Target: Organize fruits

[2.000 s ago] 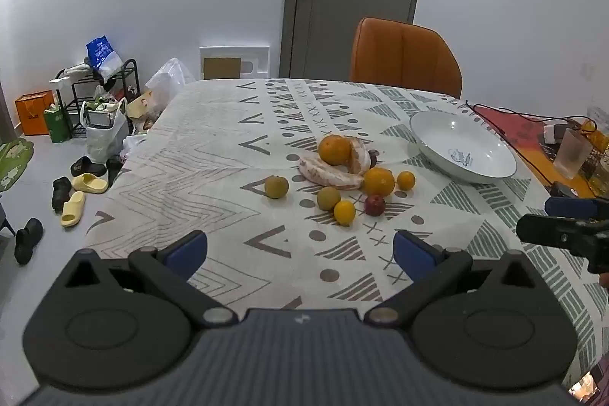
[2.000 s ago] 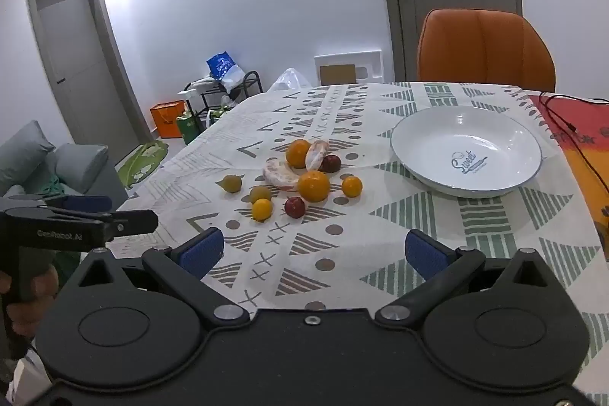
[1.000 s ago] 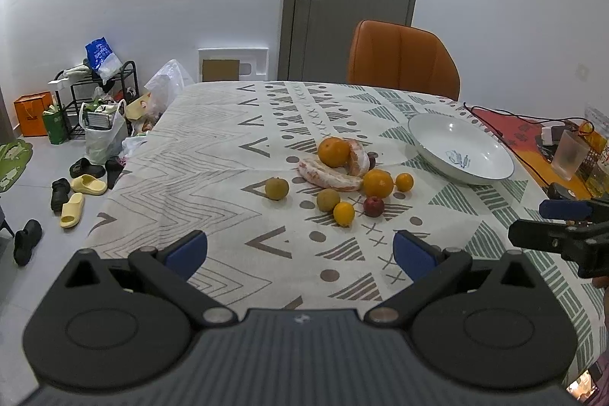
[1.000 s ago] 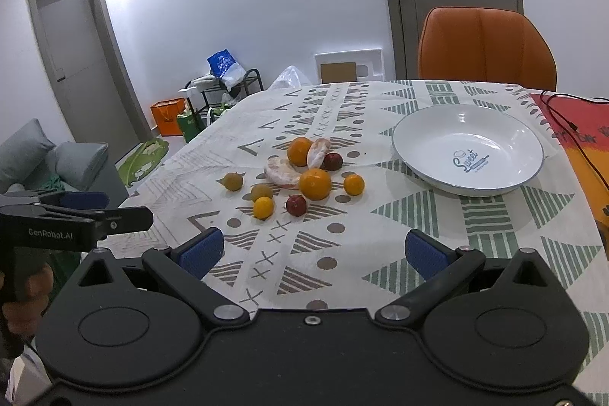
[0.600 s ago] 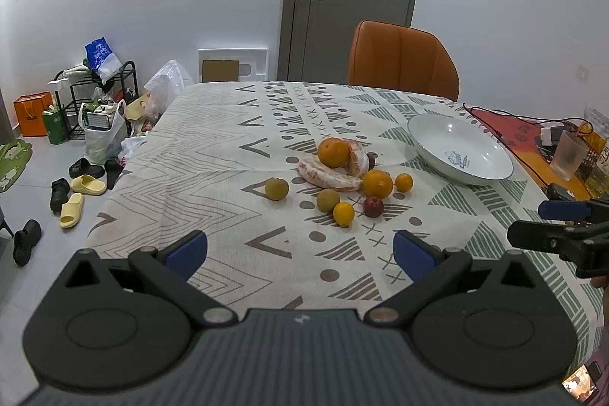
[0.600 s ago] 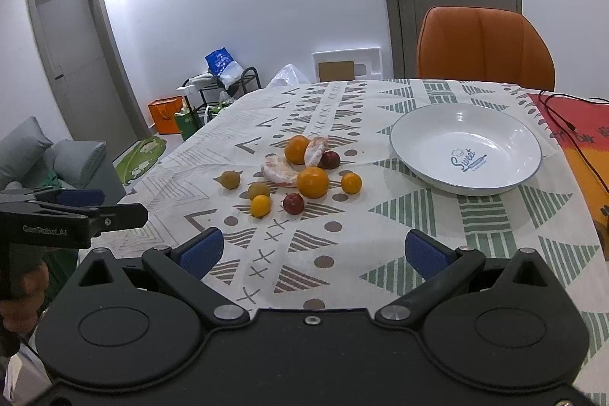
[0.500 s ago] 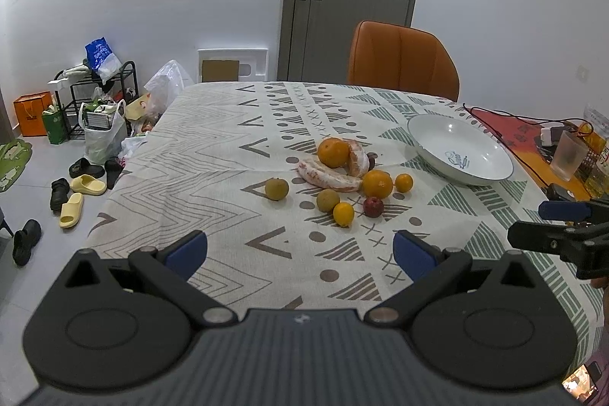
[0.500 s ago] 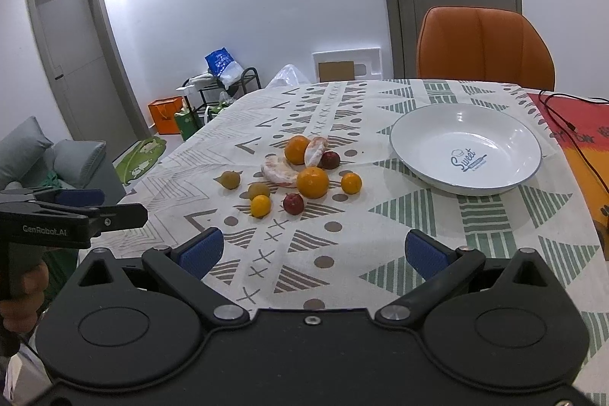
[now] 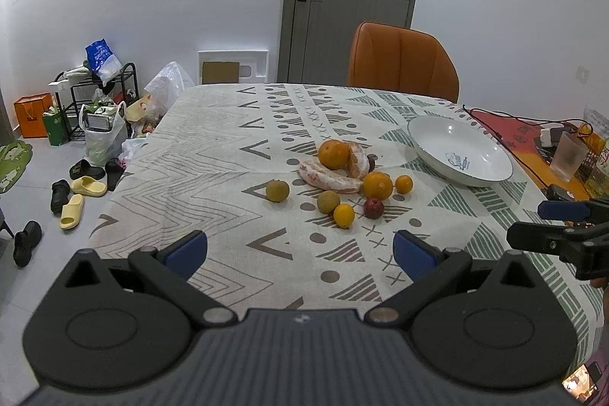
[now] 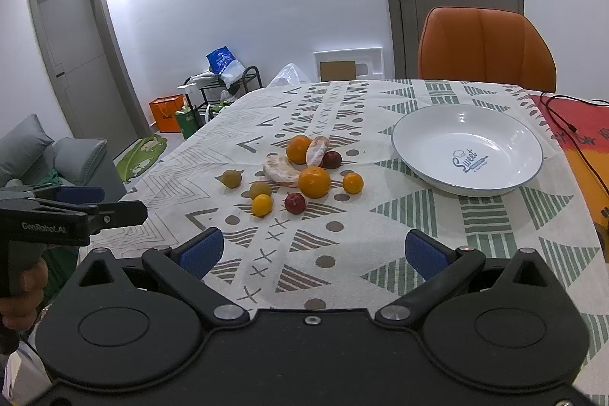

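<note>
A cluster of fruit lies mid-table: two big oranges [image 9: 333, 154] [image 10: 314, 182], peeled pomelo pieces [image 9: 329, 179], small oranges [image 10: 353, 183], a red fruit [image 10: 295, 203], a dark plum [image 10: 332, 159] and greenish-brown fruits [image 9: 277, 190]. An empty white bowl [image 10: 426, 143] stands to their right; it also shows in the left wrist view [image 9: 426, 145]. My left gripper [image 9: 300, 250] is open and empty, near the table's front edge. My right gripper [image 10: 311, 252] is open and empty, also short of the fruit.
The table has a patterned cloth [image 9: 213, 155]. An orange chair [image 10: 487, 48] stands at the far side. A red mat with cables [image 9: 514, 128] and a plastic cup [image 9: 568, 156] lie at the right. Shoes and bags [image 9: 83, 143] clutter the floor at left.
Both grippers have drifted only slightly; the fruit and bowl have not moved and both grippers stay open.
</note>
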### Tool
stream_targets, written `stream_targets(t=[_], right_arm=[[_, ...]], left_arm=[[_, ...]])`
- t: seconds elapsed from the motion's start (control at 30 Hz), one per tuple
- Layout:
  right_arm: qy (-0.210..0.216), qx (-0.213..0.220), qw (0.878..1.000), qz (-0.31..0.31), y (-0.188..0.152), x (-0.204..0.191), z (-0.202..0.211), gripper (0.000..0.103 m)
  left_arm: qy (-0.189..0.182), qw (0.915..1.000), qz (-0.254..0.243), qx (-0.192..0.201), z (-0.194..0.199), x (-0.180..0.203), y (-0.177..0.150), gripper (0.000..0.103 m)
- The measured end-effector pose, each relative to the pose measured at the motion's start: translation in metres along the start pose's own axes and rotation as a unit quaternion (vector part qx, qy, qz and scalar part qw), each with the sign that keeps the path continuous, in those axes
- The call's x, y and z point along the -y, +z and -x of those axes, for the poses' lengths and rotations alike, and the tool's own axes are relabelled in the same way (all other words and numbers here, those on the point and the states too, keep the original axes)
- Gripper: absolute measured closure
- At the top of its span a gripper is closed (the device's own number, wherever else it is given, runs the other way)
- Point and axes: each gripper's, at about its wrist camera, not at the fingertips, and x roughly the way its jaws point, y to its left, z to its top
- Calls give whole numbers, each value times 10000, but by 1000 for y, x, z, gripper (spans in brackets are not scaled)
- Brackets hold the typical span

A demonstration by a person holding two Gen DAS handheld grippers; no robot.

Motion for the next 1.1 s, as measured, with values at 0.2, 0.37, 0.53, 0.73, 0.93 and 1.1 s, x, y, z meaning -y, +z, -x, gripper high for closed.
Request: stream_targets(t=[0.2, 0.37, 0.53, 0.73, 0.93, 1.1], right_arm=[[20, 17, 10000, 63, 0, -1, 1, 0], [-20, 22, 10000, 95, 1, -2, 0, 0], [-14, 16, 9999, 101, 1, -2, 1, 0], [-28, 48, 9999, 87, 0, -2, 1, 0], [-38, -32, 9999, 112, -1, 3, -4, 0], [17, -19, 10000, 88, -1, 7, -12, 0]], left_arm=[[22, 10000, 17, 12, 1, 0, 0, 0], [23, 10000, 22, 12, 1, 1, 0, 0], [13, 10000, 20, 13, 1, 1, 0, 0], [-71, 10000, -4, 21, -4, 2, -4, 0], [-150, 9999, 8, -16, -16, 1, -3, 0], [-101, 9999, -18, 41, -26, 0, -1, 1]])
